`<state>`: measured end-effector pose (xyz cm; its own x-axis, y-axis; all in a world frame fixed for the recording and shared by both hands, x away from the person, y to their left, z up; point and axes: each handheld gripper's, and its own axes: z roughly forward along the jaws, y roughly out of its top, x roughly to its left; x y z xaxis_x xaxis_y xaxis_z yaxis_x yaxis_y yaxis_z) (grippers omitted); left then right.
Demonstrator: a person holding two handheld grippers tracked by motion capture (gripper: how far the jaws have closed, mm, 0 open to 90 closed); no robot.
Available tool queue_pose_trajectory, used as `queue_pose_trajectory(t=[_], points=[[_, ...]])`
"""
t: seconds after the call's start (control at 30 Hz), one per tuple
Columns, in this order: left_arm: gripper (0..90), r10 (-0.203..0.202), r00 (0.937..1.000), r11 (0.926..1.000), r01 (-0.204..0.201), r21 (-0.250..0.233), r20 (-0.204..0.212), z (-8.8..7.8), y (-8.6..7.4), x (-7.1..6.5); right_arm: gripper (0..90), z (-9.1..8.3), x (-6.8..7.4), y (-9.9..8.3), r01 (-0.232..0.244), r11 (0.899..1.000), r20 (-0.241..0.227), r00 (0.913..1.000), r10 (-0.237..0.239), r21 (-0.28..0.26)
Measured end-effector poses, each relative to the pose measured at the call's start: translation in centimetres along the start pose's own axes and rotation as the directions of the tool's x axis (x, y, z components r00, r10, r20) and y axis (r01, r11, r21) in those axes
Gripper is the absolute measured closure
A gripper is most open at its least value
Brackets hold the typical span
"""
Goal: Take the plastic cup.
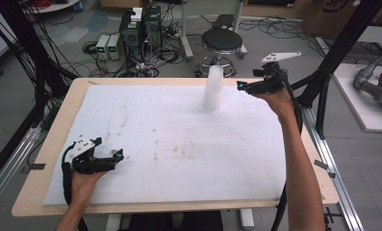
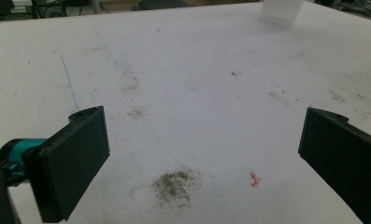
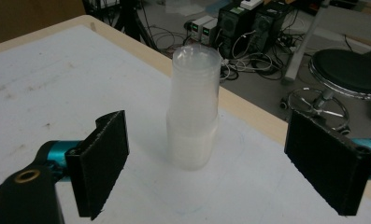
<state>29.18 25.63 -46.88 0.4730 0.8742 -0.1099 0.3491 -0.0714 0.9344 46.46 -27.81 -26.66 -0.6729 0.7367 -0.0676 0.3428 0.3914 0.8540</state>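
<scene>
Plastic cups (image 3: 194,109): stacked upright, table's (image 1: 54,139) 1 o'clock.
Right gripper (image 1: 248,86): jaws wide, empty, beside stack.
Left gripper (image 1: 112,159): jaws apart, empty, 8 o'clock.
Advice: approach level, close mid-stack gently.

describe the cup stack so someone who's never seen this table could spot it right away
Start at the white foam sheet covering the wooden table, then go to its far edge, before the black stool. The cup stack stands upright there: translucent, upside-down, the sheet's tallest thing.
</scene>
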Motion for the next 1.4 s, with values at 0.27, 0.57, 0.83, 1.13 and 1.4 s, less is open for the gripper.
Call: queue_pose_trajectory(t=[0.27,0.57,0.83,1.13,1.4], points=[[1.9,0.006,1.0000,1.0000,-0.006,0.004,0.000,0.0,0.0,-0.1,13.6,2.0,-1.3,2.1,0.011,0.999,-0.034,0.9994,-0.010,0.031],[1.9,0.006,1.0000,1.0000,-0.006,0.008,0.002,0.1,0.0,0.0,13.6,4.7,-1.7,4.2,0.037,0.998,-0.067,0.9972,-0.034,0.046],[1.9,0.005,1.0000,1.0000,-0.005,0.002,0.001,0.1,0.0,0.0,13.6,7.4,-1.0,4.9,0.030,0.997,-0.052,0.9983,-0.027,0.066],[1.9,0.005,1.0000,1.0000,-0.005,0.006,0.003,0.0,0.0,0.0,13.7,9.8,-0.7,4.2,-0.003,0.996,-0.033,0.9994,0.006,0.091],[1.9,-0.004,1.0000,0.9999,0.004,0.013,0.008,0.1,0.0,0.0,13.8,11.5,-0.6,3.8,-0.016,0.993,-0.027,0.9994,0.019,0.117]])
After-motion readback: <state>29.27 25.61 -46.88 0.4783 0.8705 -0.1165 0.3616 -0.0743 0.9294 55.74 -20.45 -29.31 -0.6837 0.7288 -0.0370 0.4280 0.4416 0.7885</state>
